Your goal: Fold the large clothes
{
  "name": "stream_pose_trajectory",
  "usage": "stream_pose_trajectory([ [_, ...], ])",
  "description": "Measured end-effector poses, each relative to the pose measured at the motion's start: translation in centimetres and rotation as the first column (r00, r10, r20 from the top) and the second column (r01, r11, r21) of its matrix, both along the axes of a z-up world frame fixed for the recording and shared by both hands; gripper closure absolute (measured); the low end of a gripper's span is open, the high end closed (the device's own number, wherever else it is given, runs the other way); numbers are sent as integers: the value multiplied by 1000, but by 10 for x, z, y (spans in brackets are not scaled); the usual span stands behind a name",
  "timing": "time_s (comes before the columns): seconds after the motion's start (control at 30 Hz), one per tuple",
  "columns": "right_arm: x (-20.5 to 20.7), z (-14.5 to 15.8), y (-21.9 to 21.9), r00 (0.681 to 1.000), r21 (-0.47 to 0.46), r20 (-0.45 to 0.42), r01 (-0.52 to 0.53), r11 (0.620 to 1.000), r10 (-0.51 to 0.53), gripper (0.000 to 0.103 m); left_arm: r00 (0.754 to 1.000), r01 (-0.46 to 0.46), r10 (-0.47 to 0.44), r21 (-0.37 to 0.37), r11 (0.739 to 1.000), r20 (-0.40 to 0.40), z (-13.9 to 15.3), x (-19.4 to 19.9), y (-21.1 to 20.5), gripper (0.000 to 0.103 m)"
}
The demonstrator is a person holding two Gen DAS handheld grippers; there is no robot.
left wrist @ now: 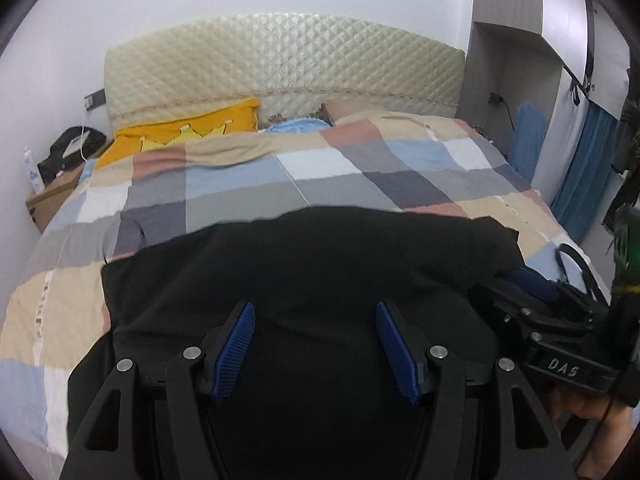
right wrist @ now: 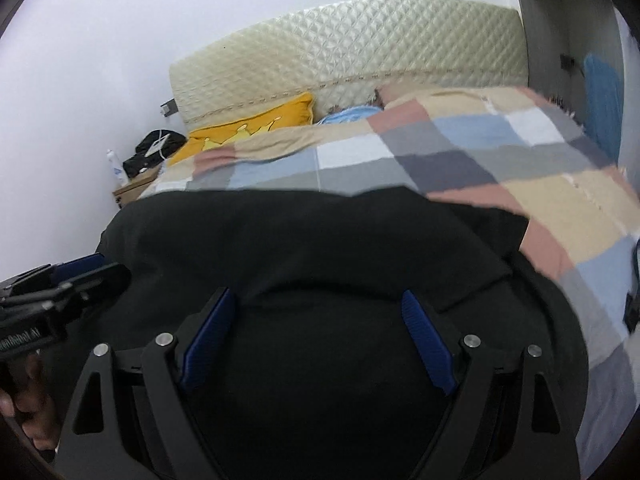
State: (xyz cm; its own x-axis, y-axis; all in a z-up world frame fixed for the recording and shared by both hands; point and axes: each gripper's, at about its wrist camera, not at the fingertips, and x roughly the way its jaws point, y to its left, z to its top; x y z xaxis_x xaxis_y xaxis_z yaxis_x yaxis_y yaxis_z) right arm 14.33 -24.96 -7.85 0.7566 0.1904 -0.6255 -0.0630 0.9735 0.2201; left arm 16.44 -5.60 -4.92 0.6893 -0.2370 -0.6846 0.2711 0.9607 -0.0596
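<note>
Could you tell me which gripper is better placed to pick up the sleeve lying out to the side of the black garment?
Right, probably. The right gripper hangs open over the black garment, with the sleeve just beyond its right finger; the left gripper is open farther away.

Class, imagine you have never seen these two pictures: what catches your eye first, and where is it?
A large black garment spreads over the near part of the checked quilt. Both tools, left tool and right tool, hang open above it. A yellow pillow glows by the quilted headboard.
</note>
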Motion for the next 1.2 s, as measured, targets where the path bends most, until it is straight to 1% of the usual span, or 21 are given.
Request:
stream_pose_trajectory([
  [0.1,18,-1,0,1000,-10,8,0,1000,0,17,1000,-13,12,-15,1000,-6,-6,18,1,40],
  [0.23,46,-8,10,1000,-43,9,-25,999,25,17,998,-27,25,-25,999,-61,-13,48,9,40],
  [0.3,57,-12,16,999,-61,-3,-35,998,35,17,996,-38,36,-25,999,-83,-19,64,16,37],
  [0.37,72,-17,23,998,-81,-26,-52,995,50,16,995,-49,47,-19,999,-90,-24,74,20,36],
  [0.43,86,-24,28,997,-88,-54,-65,994,60,14,993,-72,69,-29,997,-92,-33,82,26,34],
  [0.5,99,-32,32,993,-77,-85,-86,993,79,13,993,-84,81,-32,996,-90,-42,89,29,33],
  [0.57,105,-39,33,992,-64,-94,-89,994,83,13,993,-86,81,-51,995,-85,-48,92,30,33],
  [0.6,107,-43,34,992,-70,-94,-89,994,83,13,993,-86,81,-58,995,-80,-50,92,30,33],
  [0.7,108,-49,36,990,-75,-106,-97,993,88,12,995,-82,80,-24,996,-53,-61,91,25,31],
  [0.83,104,-56,37,991,-74,-101,-98,992,90,12,996,-84,84,-8,996,-40,-68,88,23,30],
  [0.9,101,-57,38,991,-75,-95,-102,992,94,12,996,-80,80,-18,997,-27,-68,84,23,29],
  [1.03,94,-53,36,989,-83,-99,-122,989,113,12,997,-75,72,-71,995,-39,-59,76,33,30],
  [1.13,83,-40,26,985,-44,-89,-151,988,147,12,993,-113,109,-95,989,-46,-47,68,47,30],
  [1.2,71,-27,17,988,-56,-58,-146,988,143,12,990,-136,133,-93,986,-37,-35,60,60,30],
])
